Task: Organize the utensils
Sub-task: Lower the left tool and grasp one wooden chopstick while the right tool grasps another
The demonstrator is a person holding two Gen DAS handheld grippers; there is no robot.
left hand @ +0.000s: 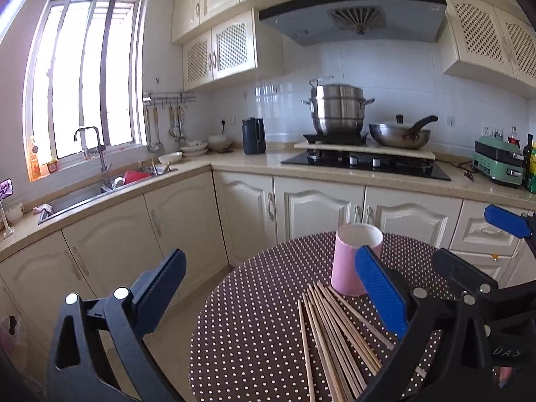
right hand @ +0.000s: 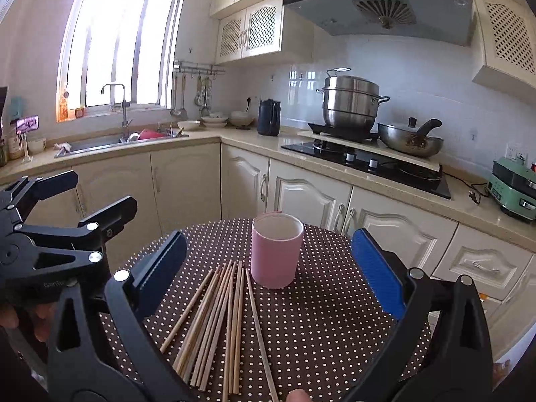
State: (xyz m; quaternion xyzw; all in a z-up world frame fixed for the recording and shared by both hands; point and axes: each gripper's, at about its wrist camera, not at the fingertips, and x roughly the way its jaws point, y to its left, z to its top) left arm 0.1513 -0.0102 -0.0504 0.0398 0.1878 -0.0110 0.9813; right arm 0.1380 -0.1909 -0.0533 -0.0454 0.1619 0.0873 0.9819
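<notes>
Several wooden chopsticks (left hand: 331,335) lie fanned out on a round table with a brown polka-dot cloth (left hand: 254,318). Just beyond their far ends stands a pink cup (left hand: 355,261), upright and empty as far as I see. My left gripper (left hand: 270,253) is open above the table's left part, holding nothing. The right gripper (left hand: 465,234) hovers open at the right edge of that view. In the right wrist view, the right gripper (right hand: 268,236) is open and faces the pink cup (right hand: 276,254), with the chopsticks (right hand: 221,315) below it. The left gripper (right hand: 105,187) is open at the left.
Cream cabinets and a counter (left hand: 234,164) wrap behind the table. On it are a sink (left hand: 83,194), a dark kettle (left hand: 254,135), a hob with a steel pot (left hand: 336,109) and a wok (left hand: 400,134), and a green appliance (left hand: 499,164). Floor lies left of the table.
</notes>
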